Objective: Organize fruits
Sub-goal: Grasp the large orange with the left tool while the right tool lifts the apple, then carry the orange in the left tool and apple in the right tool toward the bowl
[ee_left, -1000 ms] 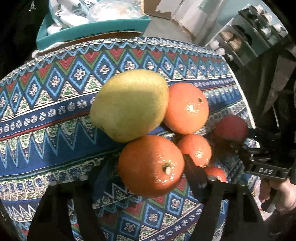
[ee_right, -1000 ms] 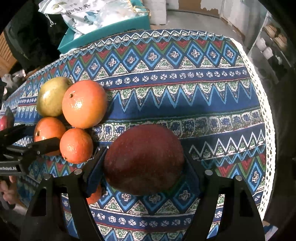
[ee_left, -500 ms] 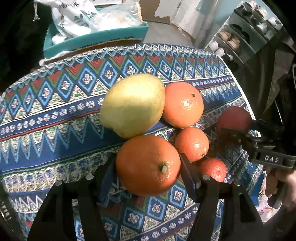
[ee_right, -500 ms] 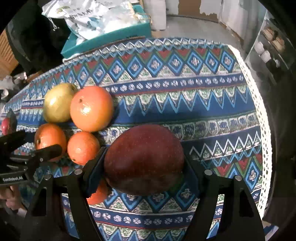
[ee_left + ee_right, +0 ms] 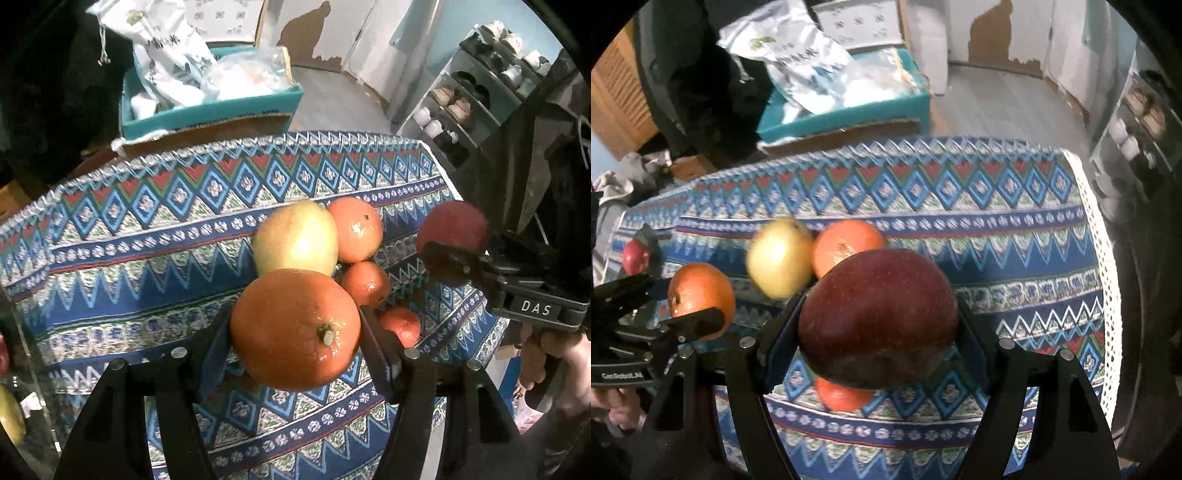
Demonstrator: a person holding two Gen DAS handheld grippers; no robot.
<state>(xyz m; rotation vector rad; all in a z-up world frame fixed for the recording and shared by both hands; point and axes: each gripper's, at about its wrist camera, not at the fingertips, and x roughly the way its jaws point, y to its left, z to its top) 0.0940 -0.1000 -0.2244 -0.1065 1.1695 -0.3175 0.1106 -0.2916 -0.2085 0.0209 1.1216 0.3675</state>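
Observation:
My left gripper [image 5: 295,332] is shut on a large orange [image 5: 295,328] and holds it above the patterned tablecloth [image 5: 147,236]. My right gripper [image 5: 879,325] is shut on a dark red apple [image 5: 879,317], also lifted off the cloth; it shows in the left wrist view [image 5: 452,225]. On the cloth stay a yellow-green pear [image 5: 295,236], an orange [image 5: 354,229] beside it, and two small tangerines [image 5: 365,284] [image 5: 400,326]. In the right wrist view the pear [image 5: 779,254] is blurred and the left gripper's orange [image 5: 701,295] is at the left.
A teal box [image 5: 210,107] with plastic bags stands behind the table's far edge. A shoe rack [image 5: 472,92] stands at the right. The table's right edge has white lace trim [image 5: 1104,258]. A small red fruit [image 5: 635,254] lies at the far left.
Both grippers have risen and pulled back with their fruit; the table looks farther away. The pear, orange and tangerines stay on the cloth.

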